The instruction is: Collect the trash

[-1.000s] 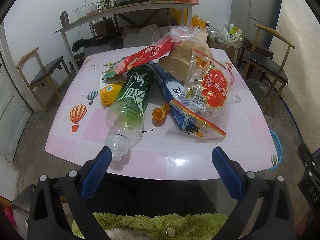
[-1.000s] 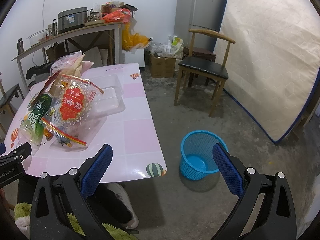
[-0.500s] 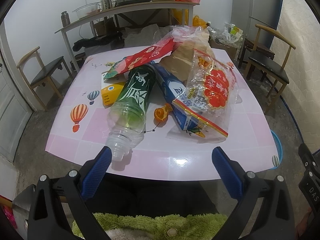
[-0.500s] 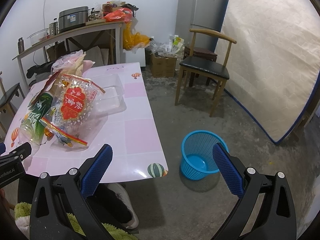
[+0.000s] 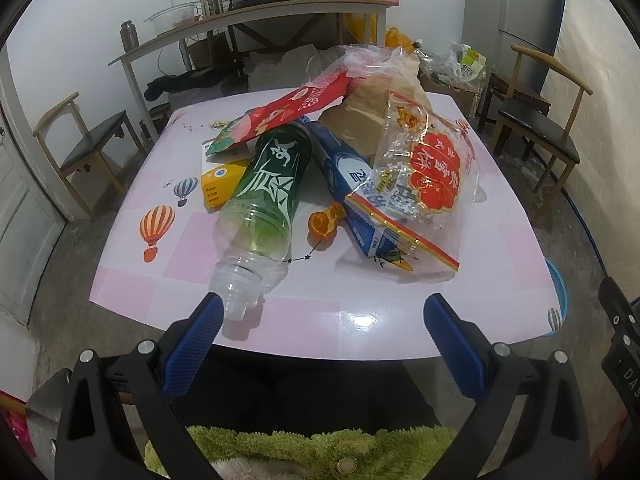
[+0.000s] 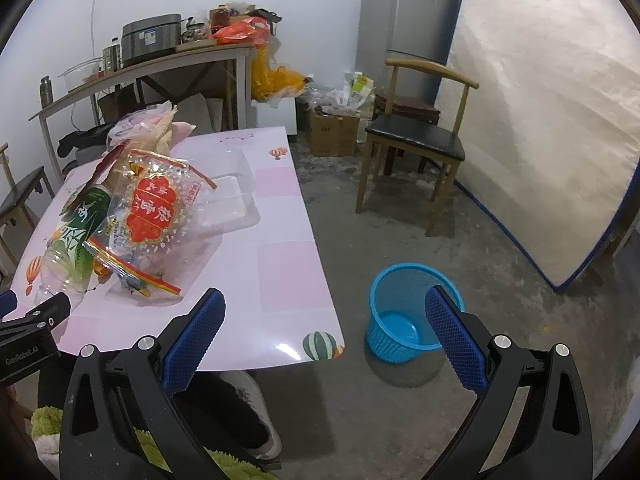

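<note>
A heap of trash lies on the pink table [image 5: 372, 316]: a green plastic bottle [image 5: 268, 188] on its side with its neck toward me, a clear bag with a red label [image 5: 432, 184], a blue carton [image 5: 352, 184], a red wrapper [image 5: 292, 112], a yellow box [image 5: 220, 188], orange peel [image 5: 322, 222] and a brown paper bag [image 5: 360, 116]. My left gripper [image 5: 320, 320] is open and empty at the table's near edge, its left finger beside the bottle's neck. My right gripper [image 6: 324, 312] is open and empty, between the table [image 6: 280, 280] and a blue basket [image 6: 404, 316] on the floor.
A clear plastic tray [image 6: 232, 200] lies on the table behind the bag. Wooden chairs stand at the left [image 5: 88, 148] and the right [image 6: 416, 148]. A cluttered side table [image 5: 256, 12], a fridge [image 6: 412, 24] and a leaning mattress [image 6: 552, 120] line the room.
The left gripper has moved slightly forward toward the table, so the bottle's neck now lies close to its left finger. The right gripper has barely shifted.
</note>
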`<state>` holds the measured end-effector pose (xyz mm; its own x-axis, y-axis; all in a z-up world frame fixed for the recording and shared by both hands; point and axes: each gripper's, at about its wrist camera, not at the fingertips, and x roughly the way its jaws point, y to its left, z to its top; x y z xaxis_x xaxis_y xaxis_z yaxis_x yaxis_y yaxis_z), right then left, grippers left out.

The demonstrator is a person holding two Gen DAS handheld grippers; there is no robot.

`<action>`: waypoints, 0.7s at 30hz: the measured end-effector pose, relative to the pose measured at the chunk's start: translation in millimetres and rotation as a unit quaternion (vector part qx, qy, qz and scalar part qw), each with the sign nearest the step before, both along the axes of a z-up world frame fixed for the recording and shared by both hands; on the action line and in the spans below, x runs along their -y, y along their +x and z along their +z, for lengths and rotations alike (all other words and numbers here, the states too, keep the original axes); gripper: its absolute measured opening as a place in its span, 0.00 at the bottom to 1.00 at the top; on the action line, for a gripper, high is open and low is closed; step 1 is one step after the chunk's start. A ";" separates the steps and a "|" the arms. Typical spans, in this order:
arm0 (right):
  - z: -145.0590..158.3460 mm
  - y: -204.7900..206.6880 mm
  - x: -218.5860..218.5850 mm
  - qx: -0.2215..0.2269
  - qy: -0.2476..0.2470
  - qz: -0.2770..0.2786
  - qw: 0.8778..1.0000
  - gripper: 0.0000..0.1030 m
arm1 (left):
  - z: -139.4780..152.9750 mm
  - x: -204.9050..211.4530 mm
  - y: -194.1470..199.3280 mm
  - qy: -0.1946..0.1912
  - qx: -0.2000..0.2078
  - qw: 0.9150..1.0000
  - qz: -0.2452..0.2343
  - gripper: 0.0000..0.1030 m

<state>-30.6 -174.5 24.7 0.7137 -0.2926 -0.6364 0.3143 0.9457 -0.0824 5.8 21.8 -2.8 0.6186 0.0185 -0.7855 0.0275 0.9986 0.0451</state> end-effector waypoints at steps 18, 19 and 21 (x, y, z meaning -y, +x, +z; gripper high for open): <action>21.3 43.8 -45.6 0.044 -0.014 0.081 0.996 0.93 | -1.7 -53.1 31.8 -0.015 0.011 0.999 0.050 0.96; 22.7 47.8 -48.8 0.045 -0.016 0.087 0.995 0.93 | -2.3 -58.2 34.6 -0.016 0.012 0.998 0.055 0.96; 24.5 58.7 -58.9 0.046 -0.022 0.104 0.993 0.93 | -3.4 -68.6 38.0 -0.019 0.017 0.998 0.065 0.96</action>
<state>28.0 -115.6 49.3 0.8157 -0.1589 -0.5562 0.1209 0.9871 -0.1047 43.7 90.4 -6.2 0.6392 0.0707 -0.7658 -0.1030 0.9947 0.0058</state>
